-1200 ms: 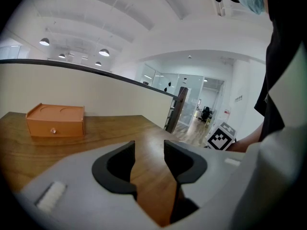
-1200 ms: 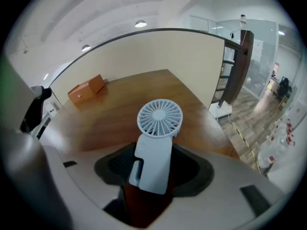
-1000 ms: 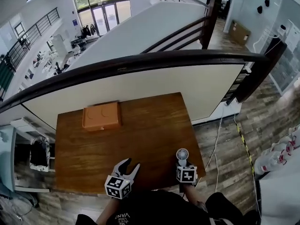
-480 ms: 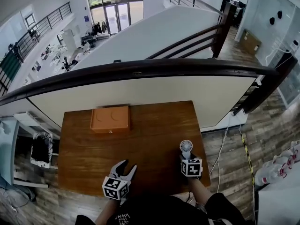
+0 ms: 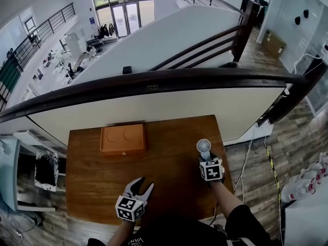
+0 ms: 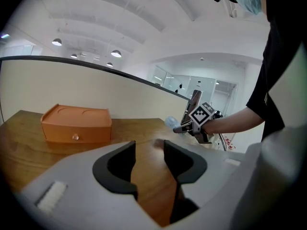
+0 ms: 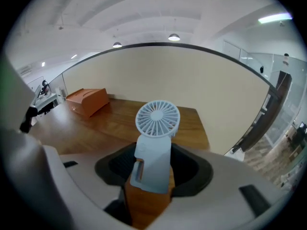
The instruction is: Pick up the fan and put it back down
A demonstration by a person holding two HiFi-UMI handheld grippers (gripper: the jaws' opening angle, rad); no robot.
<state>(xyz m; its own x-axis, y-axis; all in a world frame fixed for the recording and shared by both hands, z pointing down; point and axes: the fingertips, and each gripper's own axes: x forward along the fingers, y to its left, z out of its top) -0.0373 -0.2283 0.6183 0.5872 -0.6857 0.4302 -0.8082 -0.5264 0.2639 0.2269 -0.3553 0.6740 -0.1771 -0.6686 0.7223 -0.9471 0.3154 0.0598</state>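
1. Fan (image 7: 154,123): pale blue and upright, its handle clamped between the jaws of the right gripper (image 7: 153,164), at the right end of the wooden table (image 5: 169,137).
2. Left gripper (image 6: 149,153): jaws apart with nothing between them, near the table's front edge.
3. Orange box (image 5: 123,139): at the table's far side, well apart from both grippers.

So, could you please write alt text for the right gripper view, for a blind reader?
The right gripper holds a pale blue fan by its handle, round grille upward, between its dark jaws. Behind it lies a wooden table with an orange box at the far left, then a cream wall topped by a dark rail.
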